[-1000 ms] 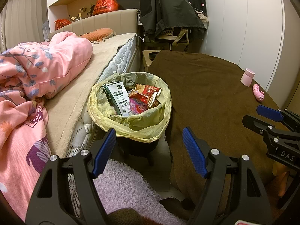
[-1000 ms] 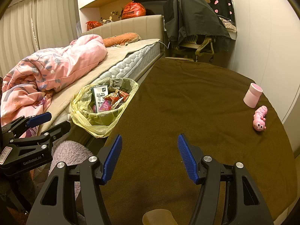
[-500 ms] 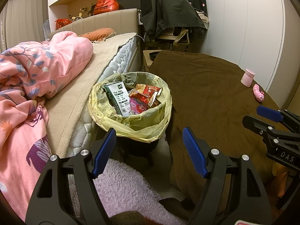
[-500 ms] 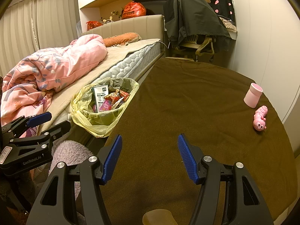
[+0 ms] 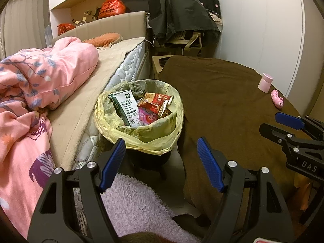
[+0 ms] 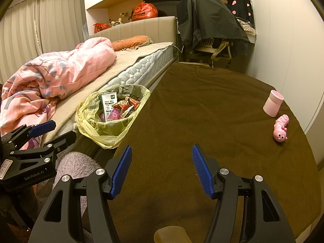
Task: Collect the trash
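A black trash bin with a yellow bag [image 5: 141,137] [image 6: 95,119] stands between the bed and the table. It holds a green-white packet [image 5: 124,106], a red snack wrapper [image 5: 157,103] and other wrappers [image 6: 121,109]. My left gripper [image 5: 162,162] is open and empty, just in front of the bin; it also shows at the left of the right wrist view [image 6: 46,133]. My right gripper [image 6: 162,170] is open and empty over the brown tablecloth; it also shows at the right of the left wrist view [image 5: 283,125].
The brown-covered table [image 6: 202,111] carries a pink cup [image 6: 273,103] and a pink caterpillar toy [image 6: 280,128] at its right edge. A bed with a pink quilt [image 5: 40,77] lies left. A lilac fluffy rug [image 5: 137,202] lies below. A chair draped in dark cloth [image 6: 208,22] stands behind.
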Tool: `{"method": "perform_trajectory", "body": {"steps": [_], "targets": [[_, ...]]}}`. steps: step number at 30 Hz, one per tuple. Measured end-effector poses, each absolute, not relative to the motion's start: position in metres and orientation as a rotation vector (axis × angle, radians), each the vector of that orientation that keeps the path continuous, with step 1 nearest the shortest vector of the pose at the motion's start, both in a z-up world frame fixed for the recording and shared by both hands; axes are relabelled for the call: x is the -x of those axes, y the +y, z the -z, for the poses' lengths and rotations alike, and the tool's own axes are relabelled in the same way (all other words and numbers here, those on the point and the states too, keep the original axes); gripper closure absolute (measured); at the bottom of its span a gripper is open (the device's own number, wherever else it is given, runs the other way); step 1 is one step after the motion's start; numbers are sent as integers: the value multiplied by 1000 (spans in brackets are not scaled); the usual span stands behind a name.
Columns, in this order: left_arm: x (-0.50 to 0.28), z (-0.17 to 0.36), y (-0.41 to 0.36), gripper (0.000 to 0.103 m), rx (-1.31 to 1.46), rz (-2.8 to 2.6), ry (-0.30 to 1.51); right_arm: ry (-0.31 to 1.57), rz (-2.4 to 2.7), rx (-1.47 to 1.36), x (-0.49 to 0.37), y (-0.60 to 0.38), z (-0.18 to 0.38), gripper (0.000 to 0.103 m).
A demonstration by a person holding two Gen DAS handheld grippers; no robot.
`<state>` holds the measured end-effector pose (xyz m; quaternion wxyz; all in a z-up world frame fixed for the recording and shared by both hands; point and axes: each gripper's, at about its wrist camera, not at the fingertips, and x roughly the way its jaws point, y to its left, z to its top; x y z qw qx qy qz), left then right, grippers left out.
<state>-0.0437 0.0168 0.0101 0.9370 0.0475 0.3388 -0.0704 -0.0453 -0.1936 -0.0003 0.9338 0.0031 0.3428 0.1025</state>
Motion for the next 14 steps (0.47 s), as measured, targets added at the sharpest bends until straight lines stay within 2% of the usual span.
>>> {"method": "perform_trajectory", "body": {"steps": [10,14], "targets": [[35,-4,17,33,-67,145,734,707,-208,-4,44,-194,2,45],[20,-7,-5,33,-77,157,756,723,-246,-43,21,-215,1,45]]}}
